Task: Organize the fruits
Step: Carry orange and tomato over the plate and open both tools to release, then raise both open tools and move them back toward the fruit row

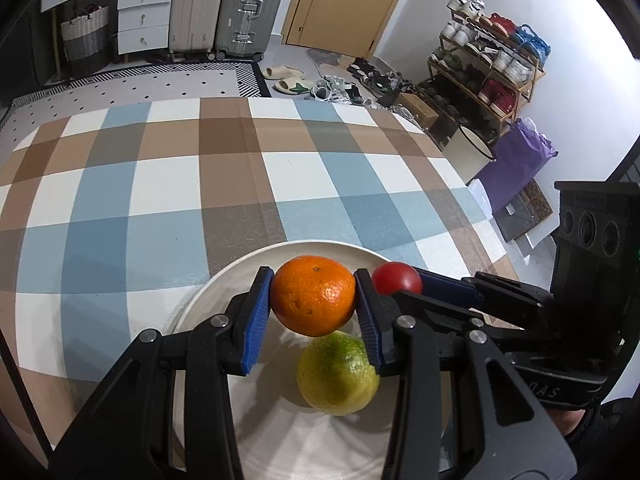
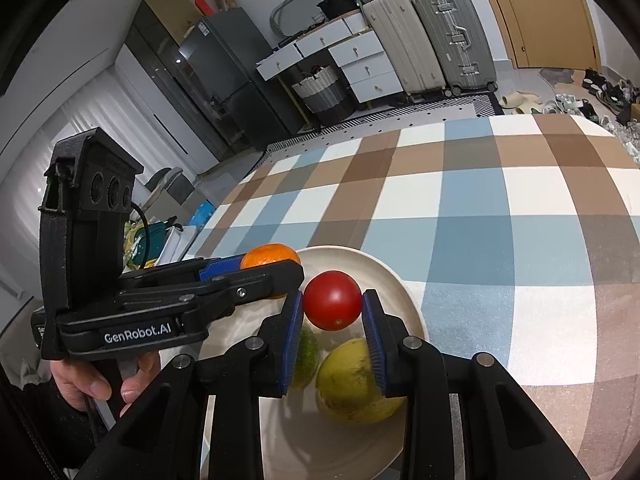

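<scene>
A: What did the left gripper (image 1: 314, 312) have?

B: Its blue-padded fingers (image 1: 256, 320) were clenched on a round orange mandarin (image 1: 314, 295), one pad on each side of the fruit. The mandarin hung above the round white ceramic plate (image 1: 208, 300), not resting on it.

A: And the right gripper (image 2: 332, 330)?

B: It was grasping a small round red tomato (image 2: 332, 306) the same way, pinched between its two blue fingers (image 2: 292, 336), also over the plate (image 2: 404, 288). The two grippers were close together, the right one's tip just beside the left one's right finger.

A: Anything lying in the plate itself?

B: A yellow-green citrus fruit, lemon-like (image 1: 337, 374), sat on the plate directly below the mandarin. From the right wrist view a second green-skinned fruit (image 2: 306, 354) showed beside the yellow-green one (image 2: 352, 382), partly hidden behind the finger, so I couldn't say what it was.

A: Where was the plate?

B: On a desk covered by a checked cloth in blue, brown and white (image 1: 160, 184), at the near edge. A person's hand (image 2: 92, 380) held the left gripper's handle.
</scene>
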Action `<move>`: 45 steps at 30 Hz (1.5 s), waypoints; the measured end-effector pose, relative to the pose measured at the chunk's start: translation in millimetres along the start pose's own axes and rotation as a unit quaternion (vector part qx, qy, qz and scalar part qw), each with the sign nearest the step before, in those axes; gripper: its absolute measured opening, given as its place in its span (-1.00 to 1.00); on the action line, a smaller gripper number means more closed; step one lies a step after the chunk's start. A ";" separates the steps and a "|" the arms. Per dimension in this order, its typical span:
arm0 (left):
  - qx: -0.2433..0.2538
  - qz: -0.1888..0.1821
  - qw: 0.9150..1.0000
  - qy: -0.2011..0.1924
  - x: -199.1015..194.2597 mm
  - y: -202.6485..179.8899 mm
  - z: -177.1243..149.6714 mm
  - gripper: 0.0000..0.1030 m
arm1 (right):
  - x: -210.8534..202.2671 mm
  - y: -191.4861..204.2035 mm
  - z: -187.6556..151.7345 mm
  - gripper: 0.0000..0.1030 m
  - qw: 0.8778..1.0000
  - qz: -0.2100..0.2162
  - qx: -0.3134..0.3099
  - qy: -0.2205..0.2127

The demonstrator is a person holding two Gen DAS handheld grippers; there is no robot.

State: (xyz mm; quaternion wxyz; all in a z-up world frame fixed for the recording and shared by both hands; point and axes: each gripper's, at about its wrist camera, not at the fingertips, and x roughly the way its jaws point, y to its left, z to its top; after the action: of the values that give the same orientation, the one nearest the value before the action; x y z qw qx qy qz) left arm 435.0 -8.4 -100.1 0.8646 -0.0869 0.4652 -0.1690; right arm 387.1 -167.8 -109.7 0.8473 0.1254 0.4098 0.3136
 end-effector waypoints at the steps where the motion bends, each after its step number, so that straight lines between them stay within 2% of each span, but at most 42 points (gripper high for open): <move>1: -0.002 0.000 1.000 0.001 1.0 0.5 0.1 -0.27 | -0.2 -0.2 0.0 -0.41 1.000 -0.001 0.000 0.000; 5: -0.012 0.002 1.000 -0.005 -0.7 2.5 1.0 -0.27 | -2.9 -1.3 0.3 -0.38 1.000 -0.008 0.001 -0.004; 8: -0.003 0.009 1.000 -0.009 -5.8 -0.4 1.6 -0.26 | -8.1 -0.6 0.8 -0.26 1.000 -0.004 0.003 -0.014; 14: -0.017 0.015 1.000 -0.022 -26.3 3.9 0.6 -0.22 | -24.7 4.7 2.5 -0.26 0.999 -0.008 0.005 -0.030; 22: -0.022 0.024 0.999 -0.043 -71.1 0.1 -17.1 -0.22 | -64.3 16.0 -8.2 -0.20 0.998 -0.013 0.003 -0.061; 29: -0.004 0.046 0.996 -0.074 -119.1 -17.0 -45.3 -0.20 | -96.2 37.4 -28.3 -0.09 0.996 -0.011 -0.018 -0.082; 41: 0.013 0.078 0.990 -0.113 -183.6 -46.2 -113.3 0.23 | -131.2 76.7 -72.2 -0.01 0.993 -0.001 -0.050 -0.105; 43: 0.007 0.082 0.990 -0.118 -192.4 -49.0 -124.2 0.39 | -135.4 82.7 -80.0 0.04 0.993 -0.002 -0.054 -0.104; 45: 0.000 0.090 0.988 -0.127 -201.7 -51.5 -134.7 0.52 | -141.3 88.2 -87.5 0.28 0.993 -0.001 -0.055 -0.108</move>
State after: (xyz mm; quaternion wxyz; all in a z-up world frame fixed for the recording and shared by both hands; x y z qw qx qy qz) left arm 208.9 20.0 -2.3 0.9284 -0.0652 0.3574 -0.0780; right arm 215.5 -193.2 -36.6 0.8925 0.1112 0.2983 0.3197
